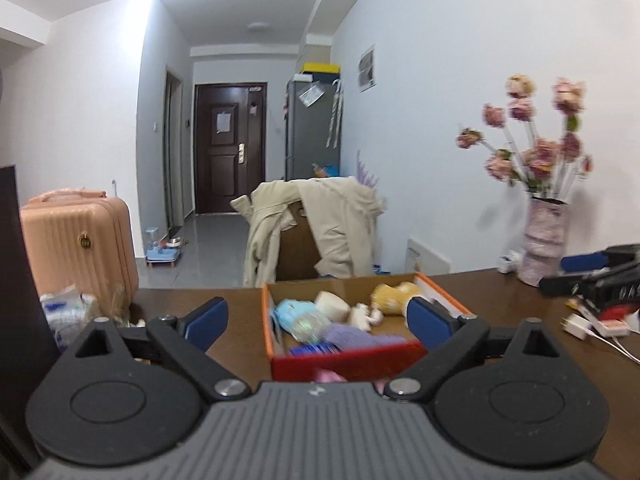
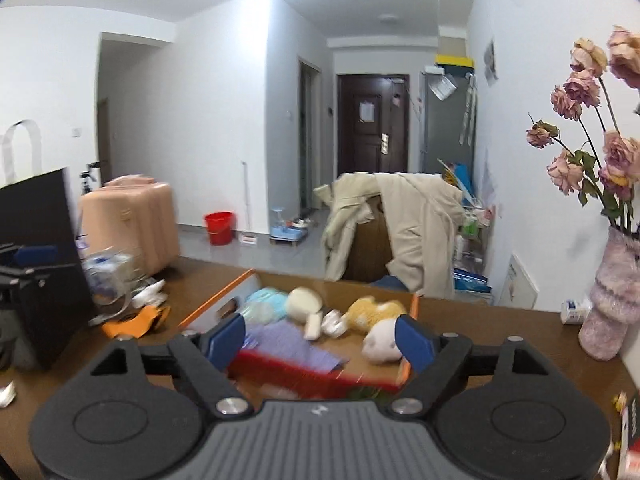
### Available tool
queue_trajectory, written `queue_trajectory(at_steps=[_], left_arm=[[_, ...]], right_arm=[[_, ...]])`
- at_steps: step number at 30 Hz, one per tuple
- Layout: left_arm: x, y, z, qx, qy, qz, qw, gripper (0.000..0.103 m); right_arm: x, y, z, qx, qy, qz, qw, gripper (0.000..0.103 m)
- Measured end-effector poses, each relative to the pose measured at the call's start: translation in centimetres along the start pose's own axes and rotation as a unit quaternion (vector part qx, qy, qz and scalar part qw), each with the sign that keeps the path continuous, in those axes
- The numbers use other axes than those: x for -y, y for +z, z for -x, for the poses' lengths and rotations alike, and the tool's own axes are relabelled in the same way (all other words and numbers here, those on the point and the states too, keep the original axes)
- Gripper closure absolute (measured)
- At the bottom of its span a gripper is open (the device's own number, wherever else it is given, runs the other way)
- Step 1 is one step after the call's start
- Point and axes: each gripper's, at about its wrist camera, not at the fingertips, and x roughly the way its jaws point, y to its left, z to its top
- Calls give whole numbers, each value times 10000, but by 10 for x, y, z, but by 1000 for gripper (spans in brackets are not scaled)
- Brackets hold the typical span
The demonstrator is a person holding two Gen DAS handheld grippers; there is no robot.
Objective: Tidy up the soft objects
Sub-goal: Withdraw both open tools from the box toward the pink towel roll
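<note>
Brown table (image 1: pixel 500 292) carries an orange-and-red cardboard box (image 1: pixel 344 364) set near its middle; both grippers hang just short of the box's near red wall, facing in

Left gripper (image 1: pixel 316 318): blue pads spread wide, nothing between them; right gripper (image 2: pixel 320 340): likewise spread and empty

Soft objects lie loose inside the box, largest first: purple cloth (image 2: pixel 288 342) flat against the near wall; yellow plush (image 2: pixel 374 312) at the far right corner; pale blue packet (image 1: pixel 296 314) on the left side; cream round cushion (image 1: pixel 332 306) behind it; small white toy (image 1: pixel 364 316) mid-box

Judged step: reaching in for one item to sort; best to commit one gripper only, come down over the wall rather than through it, close on the bulk of a plush and not a limb or loose fold, since soft stuff slips and drags neighbours; the cloth would want a pinch at an edge; both views are motion-blurred, so slow before closing

View differences: right wrist alone shows a white rounded plush (image 2: pixel 382 344) touching the yellow one, beside its right pad, plus orange scraps (image 2: pixel 134 322) on the table left of the box; left wrist alone shows a pink scrap (image 1: pixel 330 377) outside the near wall, and the right gripper's dark body at its frame edge
</note>
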Motion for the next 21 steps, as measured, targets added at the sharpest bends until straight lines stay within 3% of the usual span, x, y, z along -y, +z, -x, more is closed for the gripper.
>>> queue_trajectory(at_steps=[5,11,17,21], left_arm=[[26,-56,50,-21,-129,160,9998,0],[36,-111,72,-624,-275,169,9975,0],[26,-114,64,-678,-53,344,9971,0],[21,-115,47,-759,-39,455,9961,0]], right_arm=[[-35,-71,40,109,47,1,9999,19],[-63,-139,64,-186,312,-182,9992,19],[-75,-153,55,-489,383,-272,9977,19],[-83,-150,26,-699,594,-287,9954,19]])
